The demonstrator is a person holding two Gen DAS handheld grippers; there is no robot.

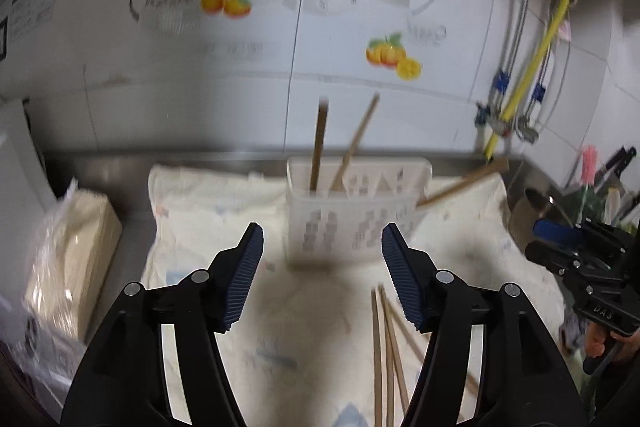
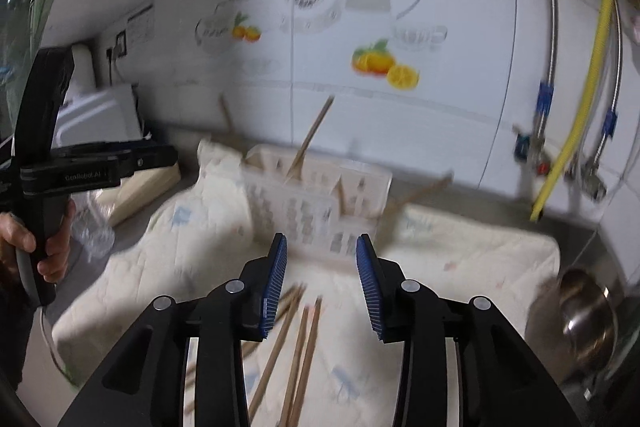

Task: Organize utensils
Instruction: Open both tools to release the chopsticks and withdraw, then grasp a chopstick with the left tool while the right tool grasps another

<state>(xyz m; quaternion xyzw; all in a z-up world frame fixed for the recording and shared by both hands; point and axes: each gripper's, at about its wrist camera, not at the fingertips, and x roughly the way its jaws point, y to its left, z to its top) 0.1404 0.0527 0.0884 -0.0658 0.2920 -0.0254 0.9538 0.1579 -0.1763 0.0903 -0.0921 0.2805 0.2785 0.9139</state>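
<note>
A: In the left wrist view we see our left claw [image 1: 322, 251] at the bottom centre, its blue ribbed pads spread wide with nothing between them.

B: And in the right wrist view our right claw [image 2: 321, 265] sits at the bottom centre too, its jaws parted more narrowly, also empty.

A: The white perforated plastic utensil basket [image 1: 356, 211] stands in the middle of our frame, just above the pads, on the cream quilted cloth [image 1: 208, 211] that covers the steel table [image 1: 132, 163].

B: We see the same basket [image 2: 316, 199] above our pads. Two brown wooden chopsticks [image 1: 320, 143] stick up out of it in your view, one upright, one leaning right.

A: Another wooden stick [image 1: 464, 185] lies tilted against the basket's right side. The loose brown chopsticks [image 1: 386, 355] lie on the cloth at the lower right of our frame, beside the right pad.

B: For us that loose bundle [image 2: 296, 343] lies fanned out at the bottom centre, below and between the pads.

A: Our right claw's black body shows at the right edge of our frame.

B: And a hand [image 2: 36, 247] grips the left tool's handle at our left edge. A steel bowl [image 2: 580, 323] sits at our lower right.
</note>
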